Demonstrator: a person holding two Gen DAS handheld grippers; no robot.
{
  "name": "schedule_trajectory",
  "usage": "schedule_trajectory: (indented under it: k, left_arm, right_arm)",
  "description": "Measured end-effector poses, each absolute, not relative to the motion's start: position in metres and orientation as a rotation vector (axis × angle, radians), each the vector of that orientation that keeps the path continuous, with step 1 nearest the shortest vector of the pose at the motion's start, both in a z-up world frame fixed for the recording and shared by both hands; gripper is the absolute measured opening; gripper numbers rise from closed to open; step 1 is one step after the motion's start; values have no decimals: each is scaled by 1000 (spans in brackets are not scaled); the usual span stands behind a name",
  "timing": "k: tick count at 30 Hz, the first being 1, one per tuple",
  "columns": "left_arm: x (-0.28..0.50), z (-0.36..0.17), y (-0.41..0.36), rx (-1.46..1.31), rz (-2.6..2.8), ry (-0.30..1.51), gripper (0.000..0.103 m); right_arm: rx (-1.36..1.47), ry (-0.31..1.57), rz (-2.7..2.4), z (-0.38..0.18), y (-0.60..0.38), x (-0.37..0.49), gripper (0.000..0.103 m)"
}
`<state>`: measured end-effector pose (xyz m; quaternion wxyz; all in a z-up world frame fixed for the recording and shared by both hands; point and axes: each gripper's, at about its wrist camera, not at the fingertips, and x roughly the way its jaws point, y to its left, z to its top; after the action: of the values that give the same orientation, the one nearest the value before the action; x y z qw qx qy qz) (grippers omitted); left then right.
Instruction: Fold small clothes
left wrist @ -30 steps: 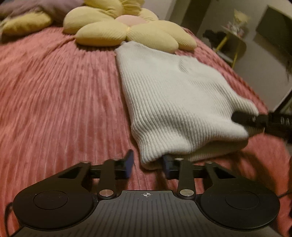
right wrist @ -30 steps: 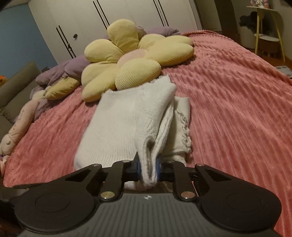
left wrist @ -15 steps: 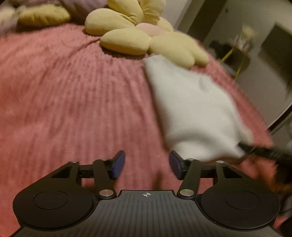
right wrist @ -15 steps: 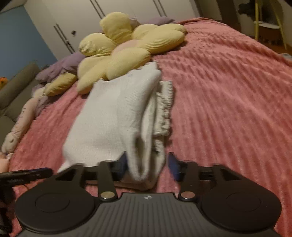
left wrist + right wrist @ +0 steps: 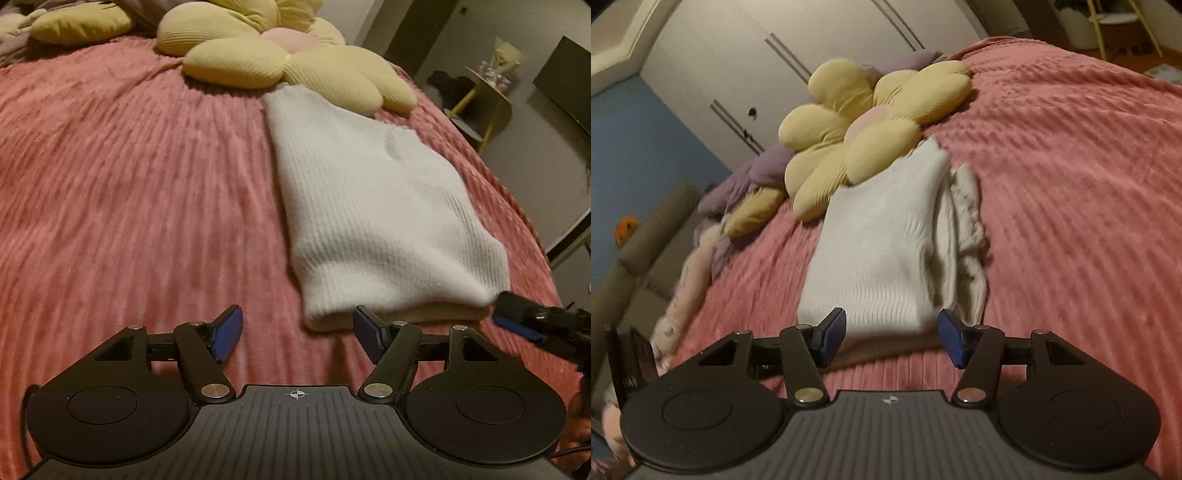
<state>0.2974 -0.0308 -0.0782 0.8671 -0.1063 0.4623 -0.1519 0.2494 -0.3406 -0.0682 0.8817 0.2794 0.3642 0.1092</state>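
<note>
A: The white knit (image 5: 373, 206) lies folded on the pink bedspread (image 5: 129, 184), its far end touching the flower cushion (image 5: 288, 55). The left gripper (image 5: 297, 334) sits off the knit's near left corner, jaws opening, only bedspread between them.

B: And the right gripper (image 5: 892, 336) hangs at the near edge, jaws apart, pads clear of the cloth. Nothing is held on either side.

A: From the right wrist view the layers show along the right side, a frilled edge (image 5: 971, 236) poking out past the top layer.

B: That is the risk. The stack looks loose; a pad brushing that near edge could drag the top layer and splay the fold.

A: Same at the cushion end: a push away could bunch the knit against the petals.
</note>
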Motion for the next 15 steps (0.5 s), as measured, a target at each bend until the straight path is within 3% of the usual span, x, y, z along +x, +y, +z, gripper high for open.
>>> schedule_trajectory:
  k: [2,6,10,13,15]
  left_arm:
    - [295,-80,-39,-181,-330,964,71]
    - [292,-83,-53,-118,-298,919,65]
    - [294,-83,-61,-134,-318,911,46]
    - [294,-83,-65,-111,-318,914,40]
    - [296,-84,-67,-95,-314,917,34]
  right_arm:
    - [597,781,209,-76,-336,251,47]
    - [709,768,177,-79,-346,250,45]
    - [770,780,178,-86,-353,257,37]
    - [841,815,175,-99,-355,264,22]
    - [864,813,180,-104,-355,267,20]
